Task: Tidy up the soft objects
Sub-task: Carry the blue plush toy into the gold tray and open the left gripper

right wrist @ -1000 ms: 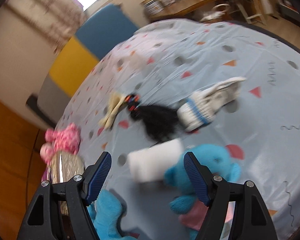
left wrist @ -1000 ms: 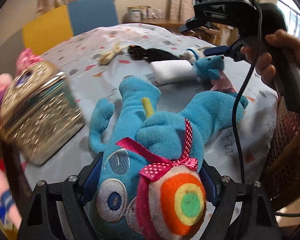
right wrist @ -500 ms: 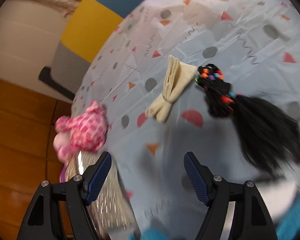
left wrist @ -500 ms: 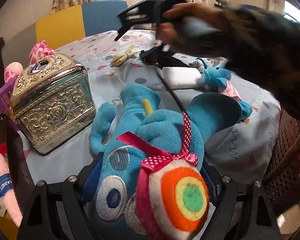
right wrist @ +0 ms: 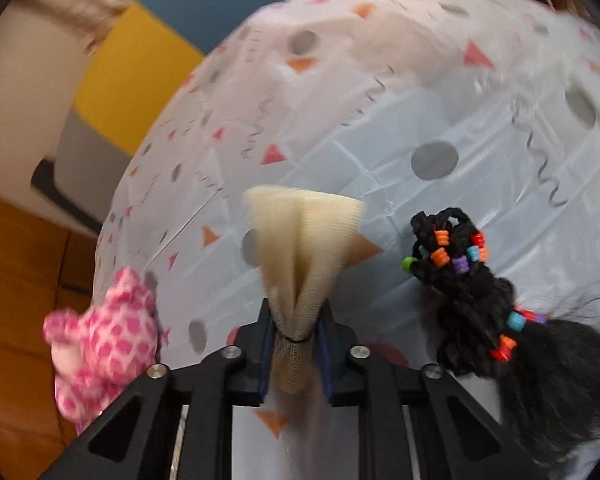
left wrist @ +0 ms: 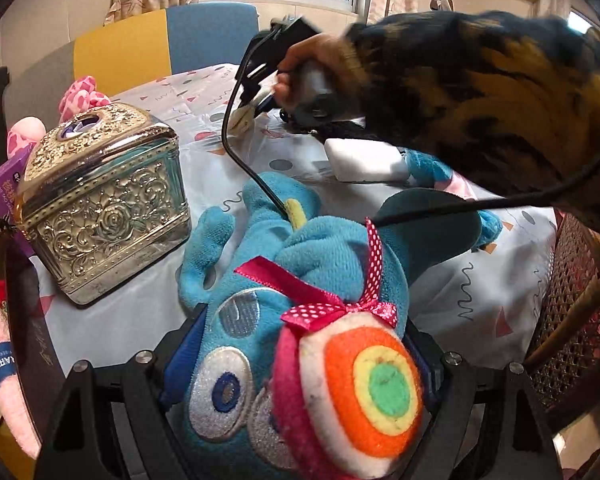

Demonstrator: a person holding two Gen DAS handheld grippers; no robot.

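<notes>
A blue plush toy [left wrist: 320, 264] with a red dotted bow lies on the patterned tablecloth [left wrist: 460, 292]. My left gripper [left wrist: 300, 352] is shut on its head, one blue pad on each side. Farther back, my right gripper [right wrist: 296, 344] has its jaws closing on a beige mesh bundle [right wrist: 304, 240], and the pads press on its tied waist. In the left wrist view a hand in a dark patterned sleeve [left wrist: 480, 92] holds that right gripper [left wrist: 256, 108] down on the bundle [left wrist: 242, 120].
An ornate metal box [left wrist: 100, 208] stands left of the blue toy. A black braided hairpiece [right wrist: 472, 292] with beads lies right of the bundle, and a pink checked plush [right wrist: 104, 340] to its left. A white roll [left wrist: 364, 160], a small blue plush [left wrist: 432, 164], a wicker chair [left wrist: 572, 300].
My right gripper swept left across the table, from over the white roll to the beige bundle, and closed on it. The left gripper kept its hold on the blue toy.
</notes>
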